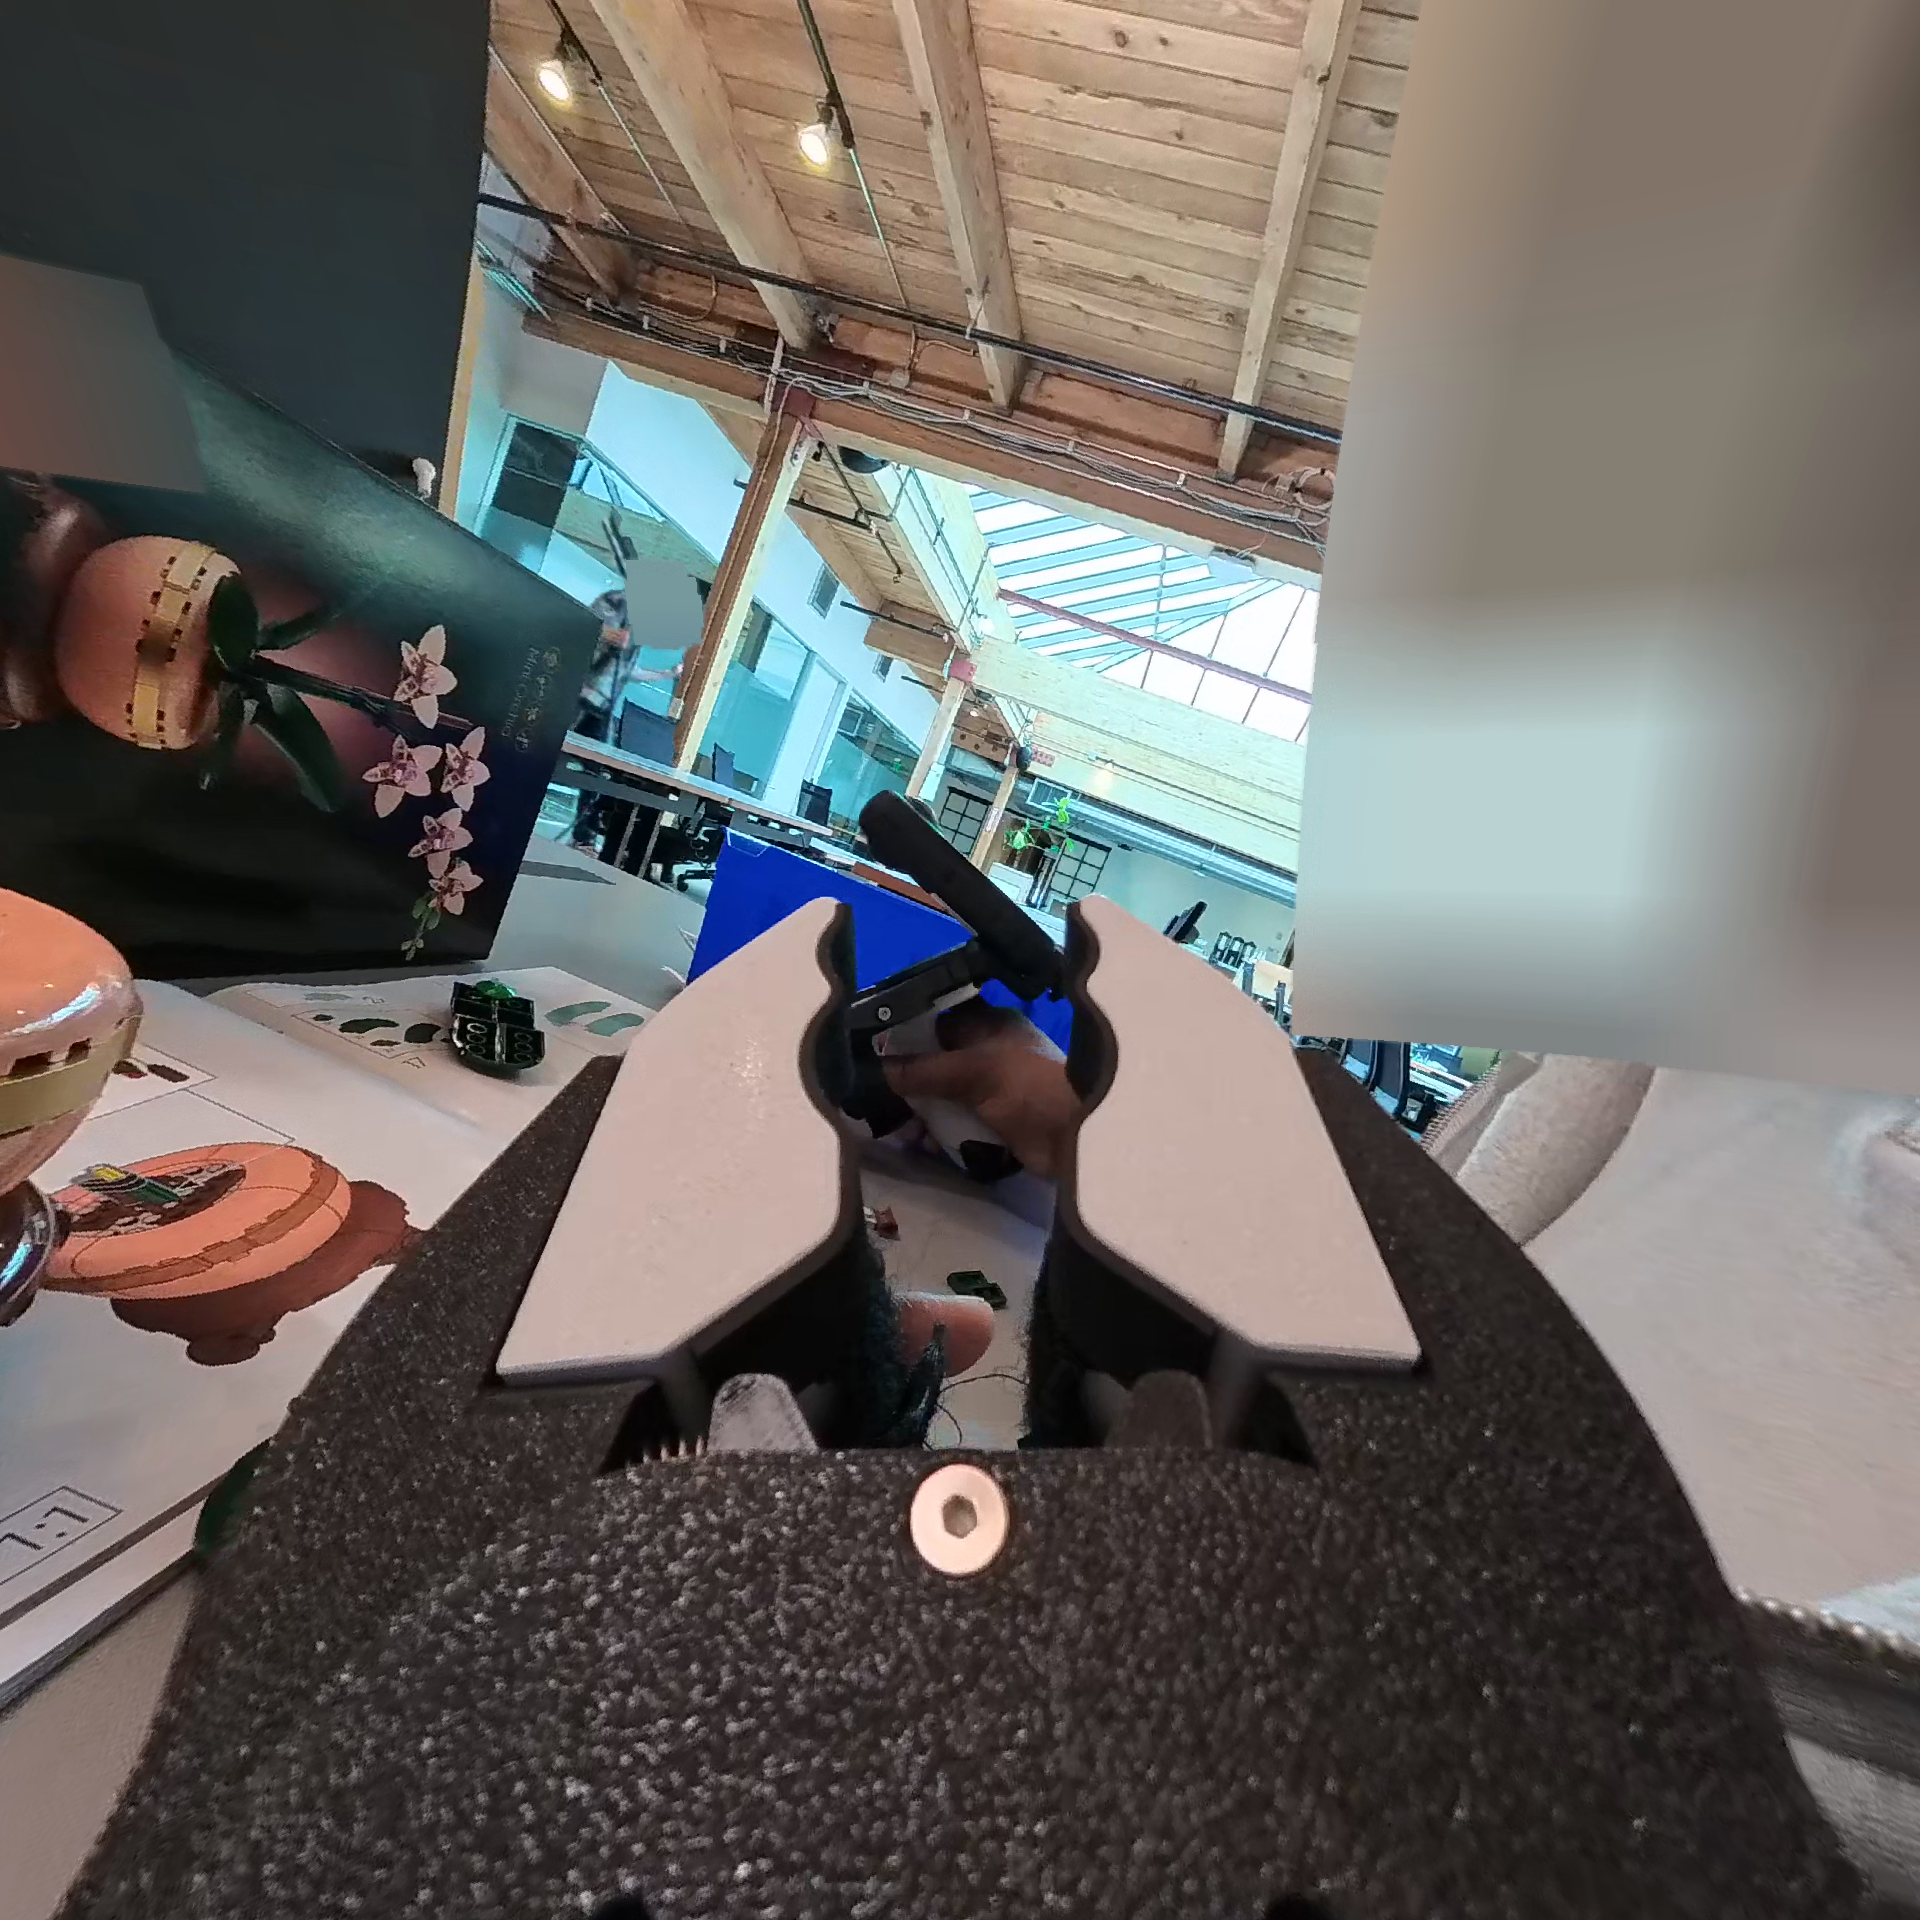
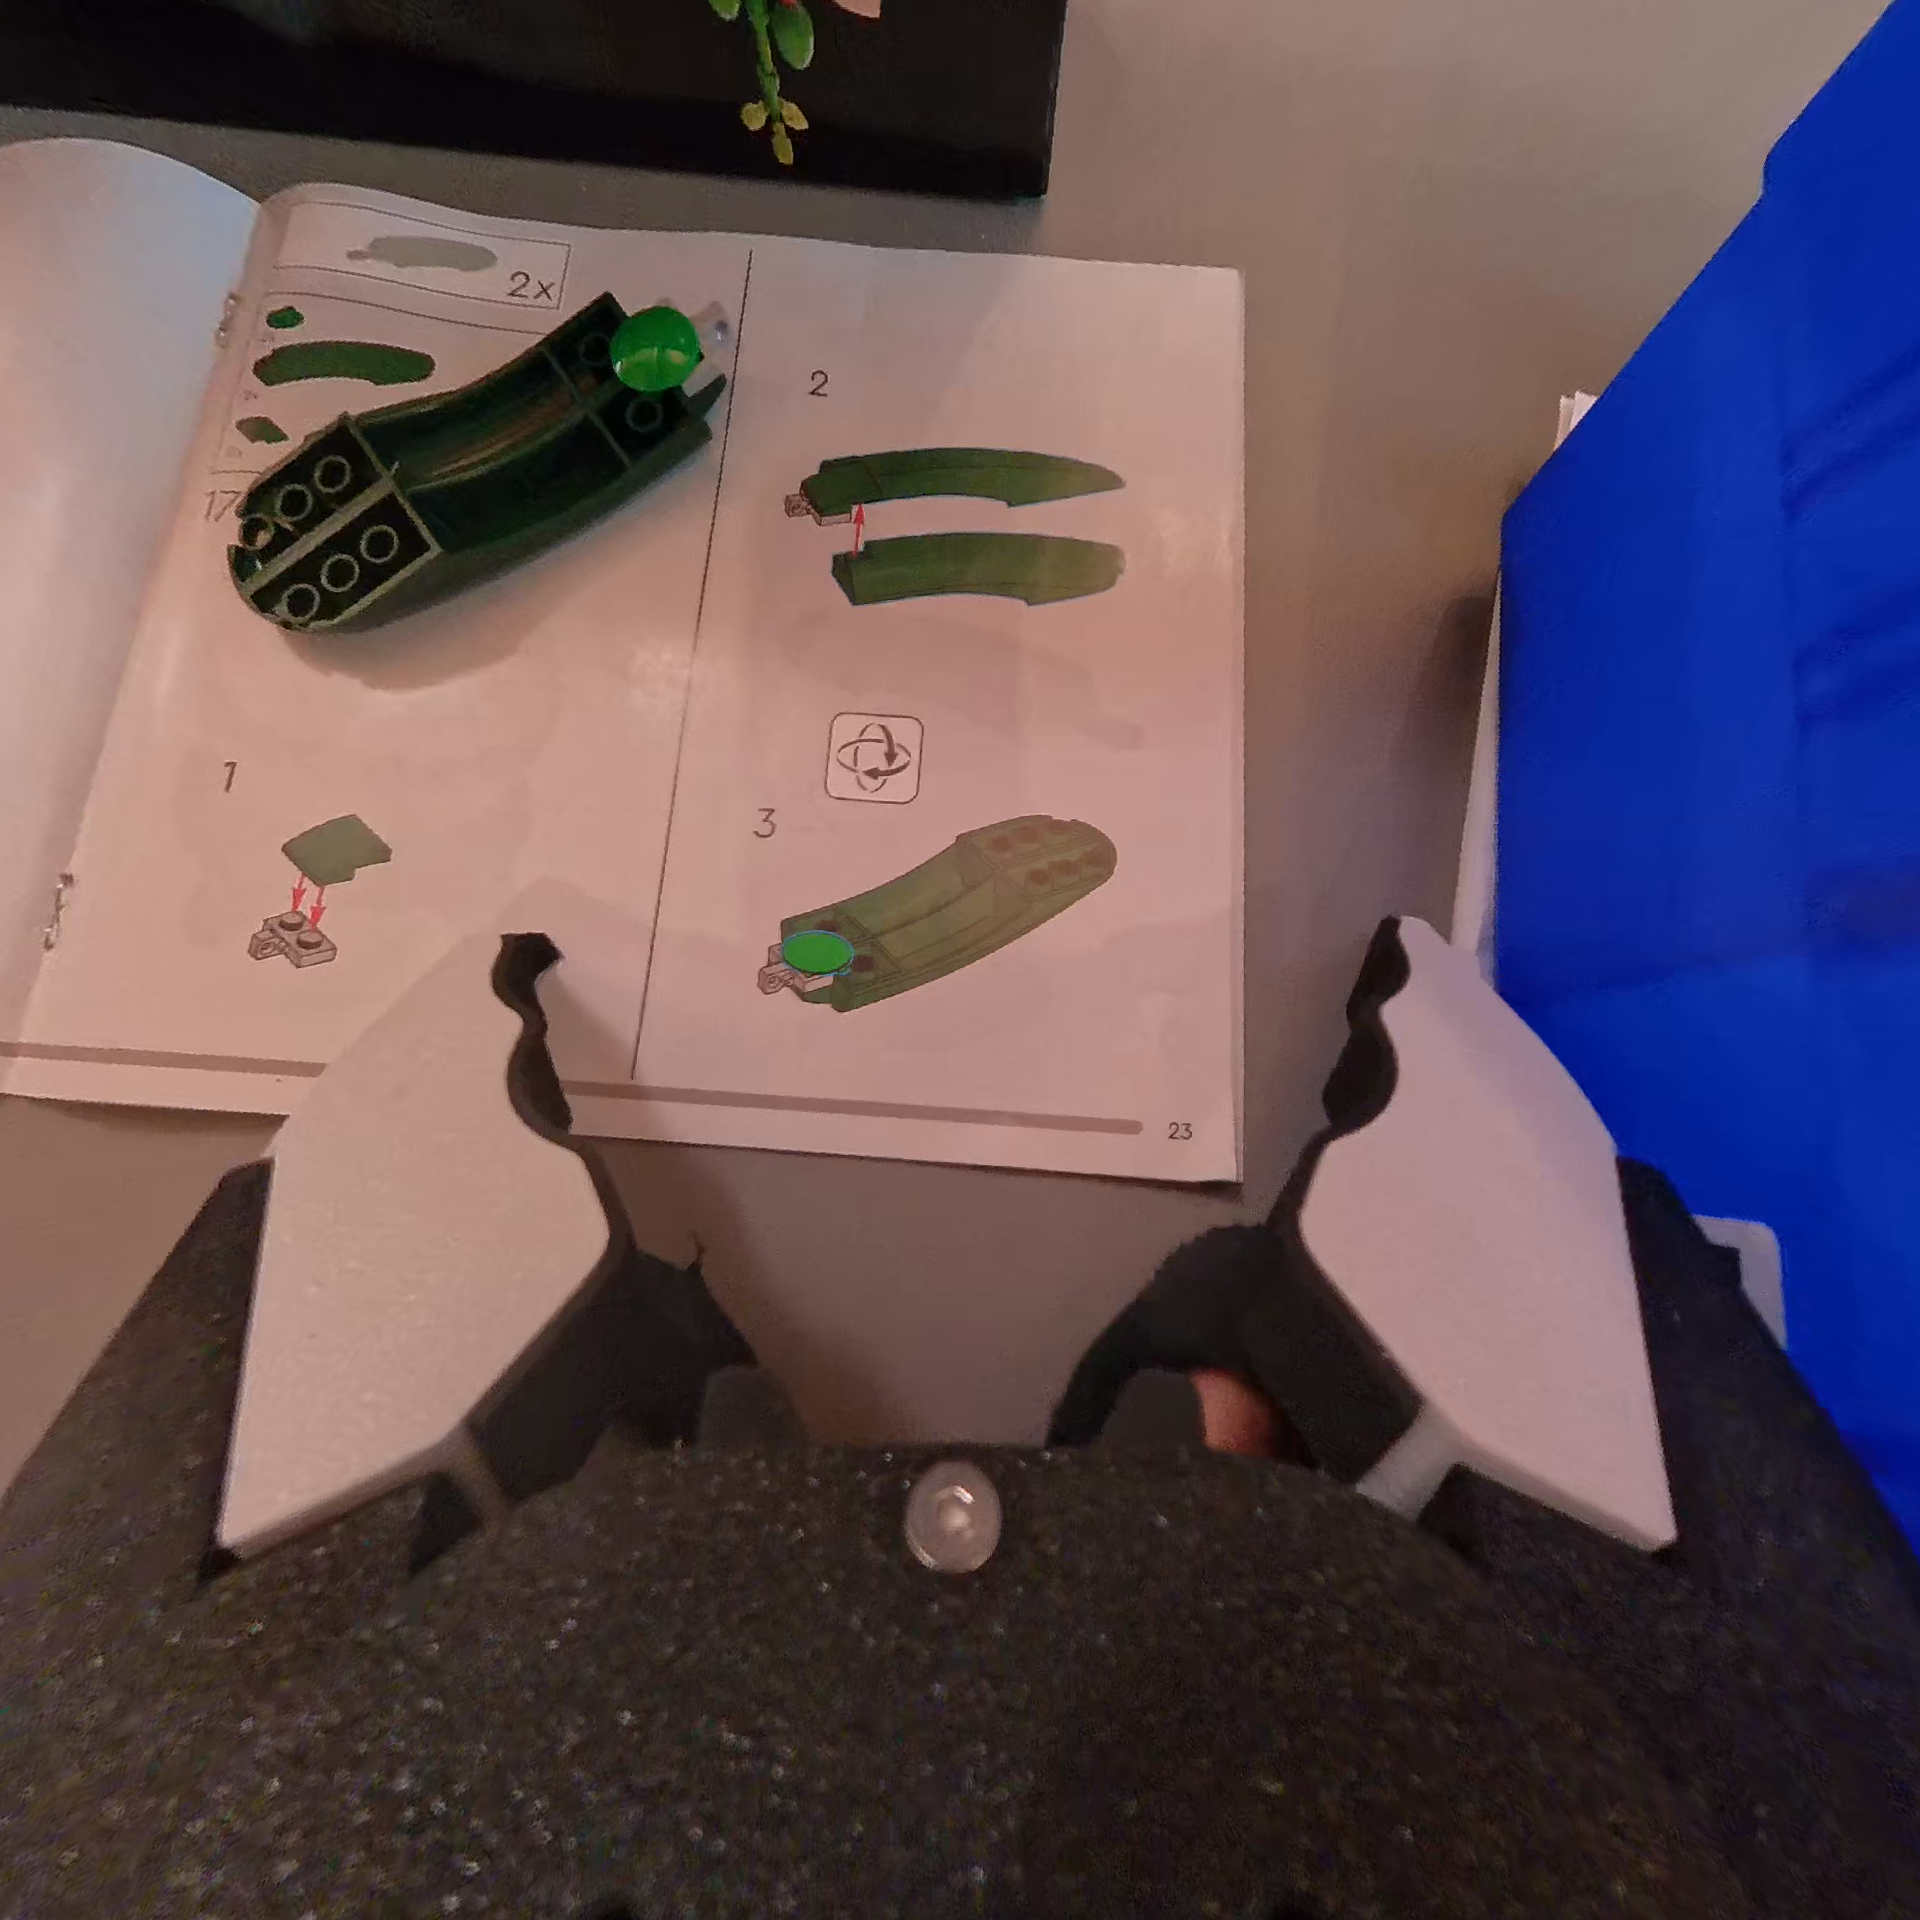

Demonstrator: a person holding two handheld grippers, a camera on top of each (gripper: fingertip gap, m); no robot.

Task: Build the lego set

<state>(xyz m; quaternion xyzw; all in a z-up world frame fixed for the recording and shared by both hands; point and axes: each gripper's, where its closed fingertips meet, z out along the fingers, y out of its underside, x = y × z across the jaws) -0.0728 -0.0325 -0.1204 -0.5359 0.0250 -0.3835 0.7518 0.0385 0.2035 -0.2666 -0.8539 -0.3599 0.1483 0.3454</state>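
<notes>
A dark green leaf assembly (image 2: 468,478) lies upside down on the open instruction booklet (image 2: 582,727), with a bright green round piece (image 2: 652,348) at its narrow end. My right gripper (image 2: 961,945) is wide open and empty, above the booklet's near edge and to the right of the leaf. The leaf also shows in the left wrist view (image 1: 497,1023), far to the left of my left gripper (image 1: 961,966). My left gripper is open and empty, raised and pointing at the hand (image 1: 997,1091) that holds the other gripper.
A dark set box (image 1: 312,707) with a flower picture stands at the back left. A peach pot build (image 1: 52,1029) sits on the booklet's left page. A blue bin (image 2: 1714,727) stands to the right. Small loose green pieces (image 1: 977,1288) lie on the table. Measured from the fingertips, the bright green round piece (image 2: 652,348) is 11 centimetres or so from the right gripper and 30 centimetres from the left.
</notes>
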